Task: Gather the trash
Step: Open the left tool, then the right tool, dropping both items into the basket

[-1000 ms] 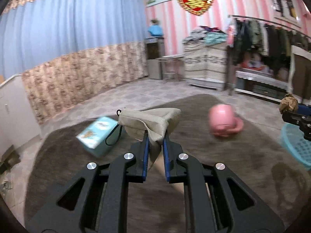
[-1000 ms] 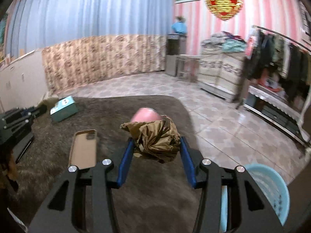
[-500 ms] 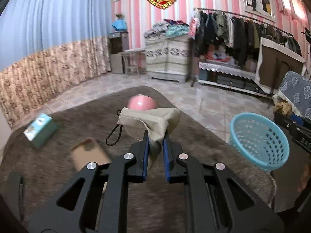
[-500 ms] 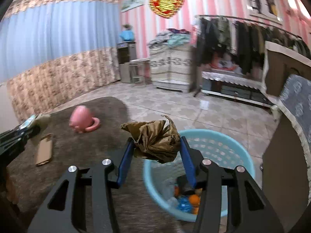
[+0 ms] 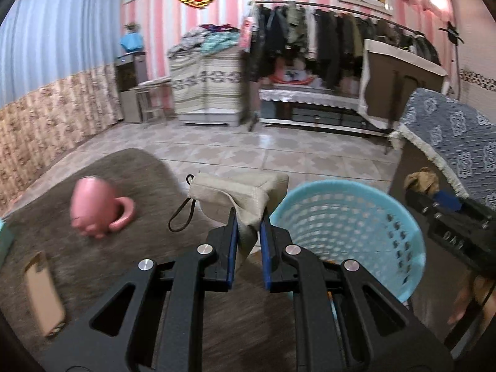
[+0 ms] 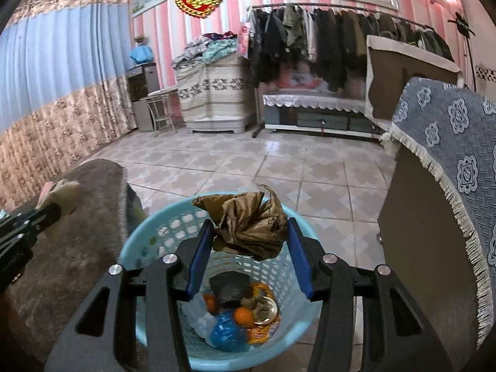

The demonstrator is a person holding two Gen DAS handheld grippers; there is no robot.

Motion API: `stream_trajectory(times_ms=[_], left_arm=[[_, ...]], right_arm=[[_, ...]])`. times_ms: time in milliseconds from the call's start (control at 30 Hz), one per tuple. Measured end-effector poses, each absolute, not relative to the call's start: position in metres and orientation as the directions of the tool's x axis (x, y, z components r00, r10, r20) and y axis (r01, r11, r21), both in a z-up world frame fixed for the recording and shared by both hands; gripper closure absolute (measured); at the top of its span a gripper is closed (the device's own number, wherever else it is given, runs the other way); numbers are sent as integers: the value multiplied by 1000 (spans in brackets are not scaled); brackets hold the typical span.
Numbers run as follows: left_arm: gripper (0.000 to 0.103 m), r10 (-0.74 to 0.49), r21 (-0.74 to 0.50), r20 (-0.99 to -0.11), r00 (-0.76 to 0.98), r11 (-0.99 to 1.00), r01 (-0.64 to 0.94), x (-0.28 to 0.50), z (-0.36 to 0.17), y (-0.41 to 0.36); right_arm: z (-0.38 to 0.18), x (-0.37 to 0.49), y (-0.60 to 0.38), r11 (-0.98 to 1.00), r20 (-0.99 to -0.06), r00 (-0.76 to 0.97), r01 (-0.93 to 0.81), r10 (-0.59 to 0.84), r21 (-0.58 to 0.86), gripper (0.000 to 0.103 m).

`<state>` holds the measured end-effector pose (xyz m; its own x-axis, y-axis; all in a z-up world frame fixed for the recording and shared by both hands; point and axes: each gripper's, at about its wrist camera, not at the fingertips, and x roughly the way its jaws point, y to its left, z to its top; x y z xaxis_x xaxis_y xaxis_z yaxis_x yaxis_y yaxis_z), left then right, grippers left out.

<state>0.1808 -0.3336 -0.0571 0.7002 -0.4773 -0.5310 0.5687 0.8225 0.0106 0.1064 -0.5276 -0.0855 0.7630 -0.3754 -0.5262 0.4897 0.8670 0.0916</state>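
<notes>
My left gripper (image 5: 249, 217) is shut on a beige cloth pouch (image 5: 238, 192) with a black loop cord, held just left of the light blue basket (image 5: 400, 226). In the right wrist view my right gripper (image 6: 251, 232) is shut on a crumpled brown paper wad (image 6: 251, 221), hanging directly over the basket (image 6: 148, 241). Several pieces of trash (image 6: 235, 316) lie in the basket's bottom: a blue bag, orange bits, a dark lump. The right gripper and its wad (image 5: 421, 179) show at the right edge of the left wrist view; the left gripper shows at the left edge of the right wrist view.
A pink mug (image 5: 93, 207) and a tan phone case (image 5: 43, 297) lie on the brown rug (image 5: 148, 192). A cabinet with a blue patterned cover (image 6: 446, 167) stands close to the basket's right. Tiled floor, a clothes rack and covered furniture lie beyond.
Both grippers swung right across the rug to the blue basket, each keeping its load. The right one now hangs over the basket's opening; the left one has come up beside its rim.
</notes>
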Motion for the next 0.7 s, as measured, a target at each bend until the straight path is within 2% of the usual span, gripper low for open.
stream_trajectory(times_ms=[167,267,333,467,500,633,700], left_arm=[[89,-524,23,-542,657,772,635,182,-65,-378],[79,-536,33,-557,634,749,662,185,-72,-393],[48,-520,48,-563,642,756,653,188,-72,-398],[27,-497,40,-543,677,790,611,193,-67,-387],[18,-476,46,-538,696,808,588,195,-64,-381],[6,-414,56,-500,761,861,506,196,-52,-354],[5,-386,63,-475,791,882,468,194,-44,-339]], right_arm=[[-88,108,-540,853,-532,744,517,-404,75,55],[-89,107,-546,844,-538,736,530,-411,80,55],[-92,103,-548,840,-543,731,536,-412,85,55],[-93,106,-547,839,-552,727,537,-408,87,55],[-93,106,-546,841,-553,727,534,-407,83,55],[-93,111,-539,853,-555,731,517,-396,72,55],[-94,116,-532,861,-557,737,503,-384,72,54]])
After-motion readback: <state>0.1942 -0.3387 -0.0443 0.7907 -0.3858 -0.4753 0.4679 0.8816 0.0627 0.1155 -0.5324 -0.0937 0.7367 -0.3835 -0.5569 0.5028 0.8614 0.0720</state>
